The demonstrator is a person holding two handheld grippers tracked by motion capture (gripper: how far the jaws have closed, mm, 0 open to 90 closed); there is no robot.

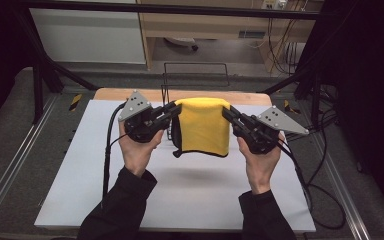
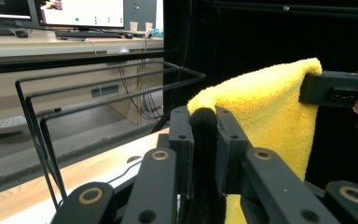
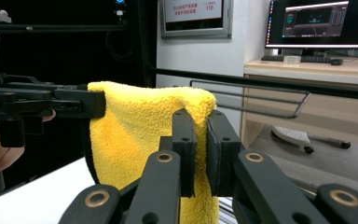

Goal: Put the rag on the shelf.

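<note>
The yellow towel (image 1: 203,126) hangs stretched in the air above the white tabletop (image 1: 180,200), just in front of a black wire rack (image 1: 196,67). The left gripper (image 1: 172,110) has its fingers clamped on the towel's top left corner, and the right gripper (image 1: 228,113) is pinched on the top right one.

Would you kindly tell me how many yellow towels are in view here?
1. The yellow towel hangs above the table, its top corners pinched by the left gripper and right gripper. None seems hidden.

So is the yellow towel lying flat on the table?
No, both grippers hold the yellow towel up by its top corners, hanging above the white table.
</note>
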